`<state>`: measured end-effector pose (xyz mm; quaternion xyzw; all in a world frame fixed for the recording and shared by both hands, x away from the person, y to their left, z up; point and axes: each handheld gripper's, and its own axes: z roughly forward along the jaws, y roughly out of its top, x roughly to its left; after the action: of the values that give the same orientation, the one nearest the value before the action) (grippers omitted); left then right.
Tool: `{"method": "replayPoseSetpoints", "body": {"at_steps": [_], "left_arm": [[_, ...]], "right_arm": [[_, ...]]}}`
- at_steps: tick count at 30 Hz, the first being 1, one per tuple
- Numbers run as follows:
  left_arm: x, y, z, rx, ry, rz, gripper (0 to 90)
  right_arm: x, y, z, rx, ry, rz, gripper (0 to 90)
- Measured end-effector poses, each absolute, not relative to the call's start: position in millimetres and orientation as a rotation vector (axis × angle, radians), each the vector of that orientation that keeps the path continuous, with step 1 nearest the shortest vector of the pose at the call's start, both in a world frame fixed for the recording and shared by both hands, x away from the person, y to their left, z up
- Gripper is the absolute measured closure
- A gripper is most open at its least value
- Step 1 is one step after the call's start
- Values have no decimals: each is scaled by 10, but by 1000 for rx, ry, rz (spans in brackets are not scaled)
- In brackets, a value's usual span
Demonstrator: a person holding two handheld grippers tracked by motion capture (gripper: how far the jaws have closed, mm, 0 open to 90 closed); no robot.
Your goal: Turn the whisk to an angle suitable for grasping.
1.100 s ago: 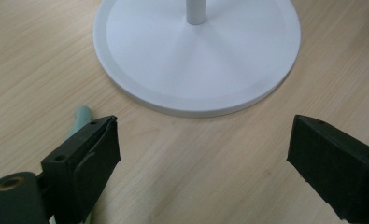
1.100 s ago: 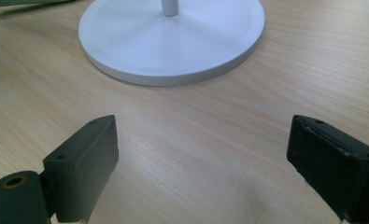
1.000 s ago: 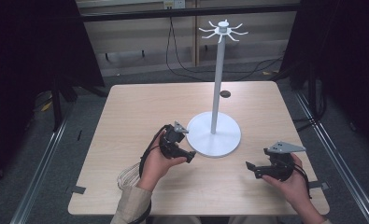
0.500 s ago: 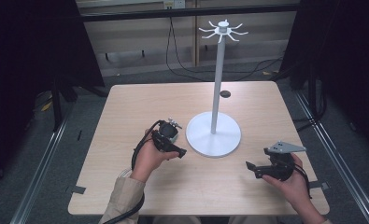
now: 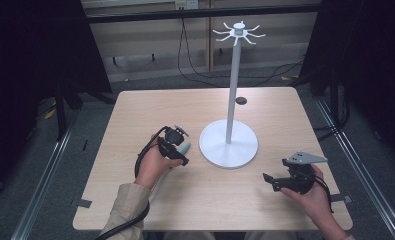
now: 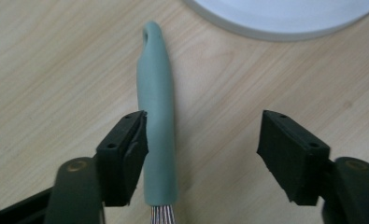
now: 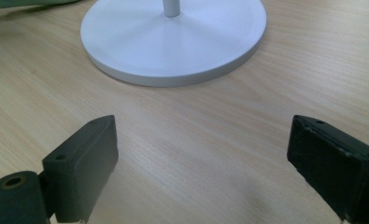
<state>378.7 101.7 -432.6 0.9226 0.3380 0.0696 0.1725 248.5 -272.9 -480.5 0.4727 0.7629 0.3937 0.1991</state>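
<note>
Between left gripper (image 6: 203,154) jaws: green handle (image 6: 157,126), one jaw touching.

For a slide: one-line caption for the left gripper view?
Open left gripper straddling a green handle lying on the wooden table, near the white stand base.

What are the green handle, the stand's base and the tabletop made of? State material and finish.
Green handle: probably silicone or soft plastic; matte, rounded, seamless. Stand's base: smooth white, likely painted metal or plastic; faint sheen. Tabletop: light wood or wood-look laminate; visible grain.
</note>
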Motion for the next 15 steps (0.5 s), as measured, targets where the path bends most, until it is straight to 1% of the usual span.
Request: {"method": "replayPoseSetpoints", "body": {"at_steps": [3,8,10,15], "left_arm": [[3808,1038,-4356,2648,970,197,341],[3864,1088,-4391,2722,993,170,371],[3874,1098,-4411,2717,1020,157,396],[3914,1122,-4435,2750,1047,133,420]], "right_arm": [[2488,-2730,-4813,1318,2143,1100,84],[2490,-2721,-4813,1324,2143,1104,84],[2491,-2725,-4816,1323,2143,1102,84],[2493,-2728,-4817,1323,2143,1101,84]]}}
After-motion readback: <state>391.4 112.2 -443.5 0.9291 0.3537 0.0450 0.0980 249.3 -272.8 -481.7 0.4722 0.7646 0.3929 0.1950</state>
